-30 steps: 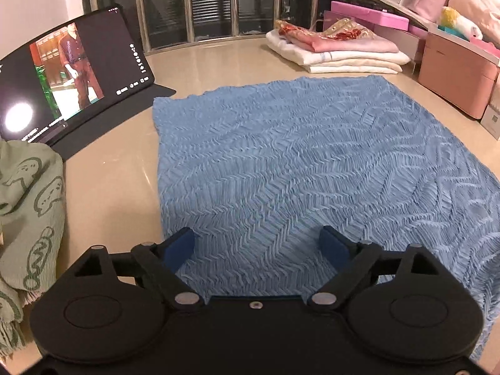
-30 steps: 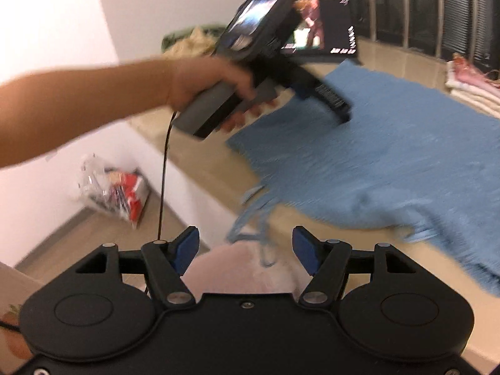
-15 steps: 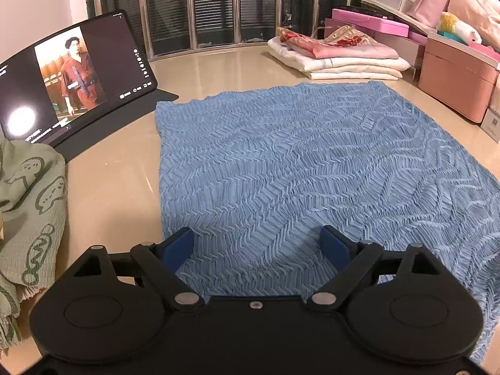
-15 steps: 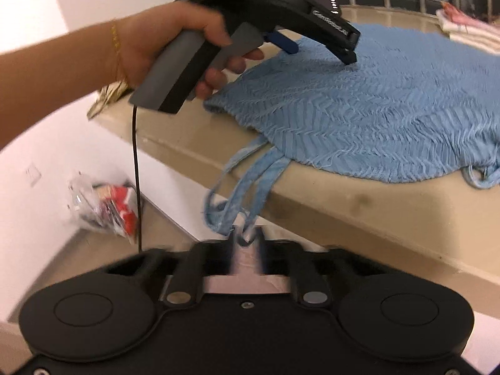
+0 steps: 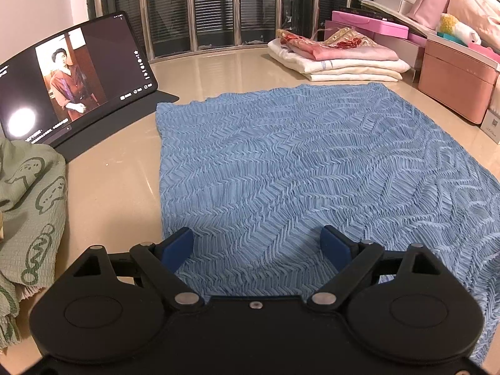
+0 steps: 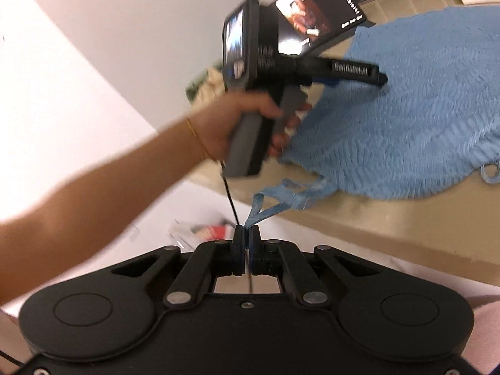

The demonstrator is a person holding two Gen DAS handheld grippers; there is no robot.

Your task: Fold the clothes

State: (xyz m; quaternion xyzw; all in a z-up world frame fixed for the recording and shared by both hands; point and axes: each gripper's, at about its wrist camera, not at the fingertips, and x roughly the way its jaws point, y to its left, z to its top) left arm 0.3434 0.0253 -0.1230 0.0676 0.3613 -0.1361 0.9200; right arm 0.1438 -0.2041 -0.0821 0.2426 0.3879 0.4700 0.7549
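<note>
A blue textured garment (image 5: 306,168) lies spread flat on the beige table (image 5: 106,187). My left gripper (image 5: 256,243) is open and hovers low over the garment's near left part. In the right wrist view the garment (image 6: 415,118) reaches the table edge, and its thin blue straps (image 6: 281,201) hang off the front. My right gripper (image 6: 247,234) is shut on the end of a strap, below the table edge. The left gripper (image 6: 356,75), held by a hand, shows there above the garment's corner.
A tablet (image 5: 65,78) playing video stands at the back left. A green patterned cloth (image 5: 28,206) lies at the left edge. Folded clothes (image 5: 337,59) and pink boxes (image 5: 453,84) sit at the back right. A bag (image 6: 206,229) lies on the floor below.
My right gripper has shut on the hanging strap and lifted it, tilting the view. My left gripper stayed open and pulled back a little over the garment.
</note>
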